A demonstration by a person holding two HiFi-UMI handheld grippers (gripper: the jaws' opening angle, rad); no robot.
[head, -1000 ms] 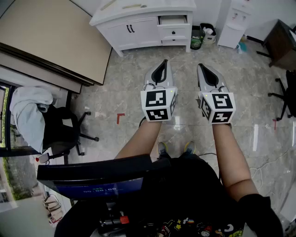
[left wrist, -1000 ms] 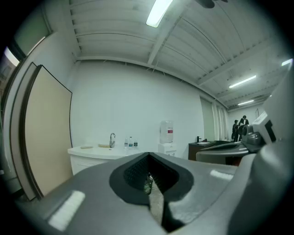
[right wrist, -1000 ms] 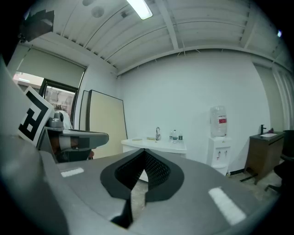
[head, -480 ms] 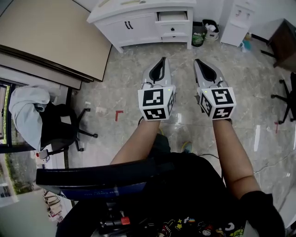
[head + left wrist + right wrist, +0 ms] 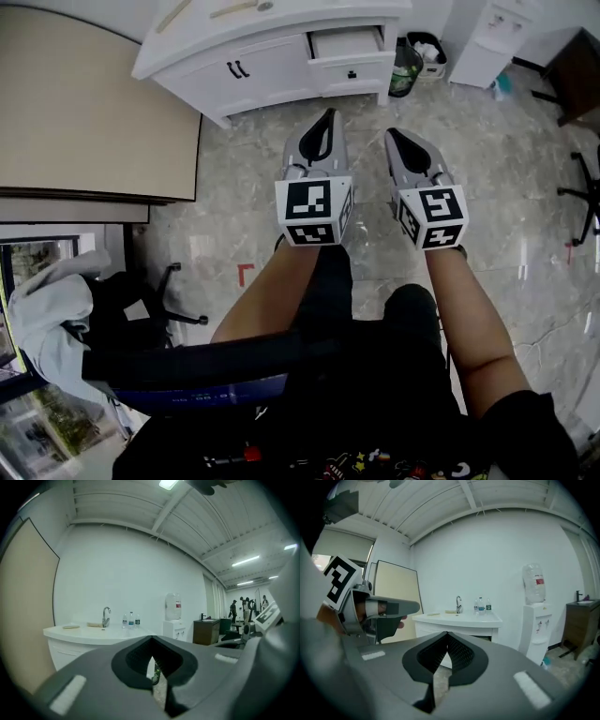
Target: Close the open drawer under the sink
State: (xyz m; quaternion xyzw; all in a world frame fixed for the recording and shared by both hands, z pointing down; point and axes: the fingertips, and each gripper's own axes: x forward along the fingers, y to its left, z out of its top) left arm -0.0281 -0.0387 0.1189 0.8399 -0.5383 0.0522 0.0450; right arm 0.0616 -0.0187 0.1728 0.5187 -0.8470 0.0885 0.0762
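In the last second the cabinet (image 5: 253,66) had drawn nearer. It sat larger in the head view and closer to the tips than before, so the person had evidently walked toward it. The left gripper (image 5: 325,120) and right gripper (image 5: 395,138) had kept their side-by-side carry throughout, both pointing forward at the cabinet.

Each gripper's own view showed its jaws together, tips meeting, with nothing between them.

The drawer (image 5: 345,43) was still pulled out, its front standing proud of the cabinet face. It lay straight ahead of the jaws, roughly between the lines of the two grippers and somewhat nearer the right one's. Bare floor (image 5: 366,108) still separated the tips from it, and nothing touched yet. The faucet (image 5: 107,617) stood beyond the left jaws, up and to their left.

So the approach looked well advanced but unfinished. By my reading, closed tips would serve for pushing the drawer front in, and the remaining gap had to be closed first.
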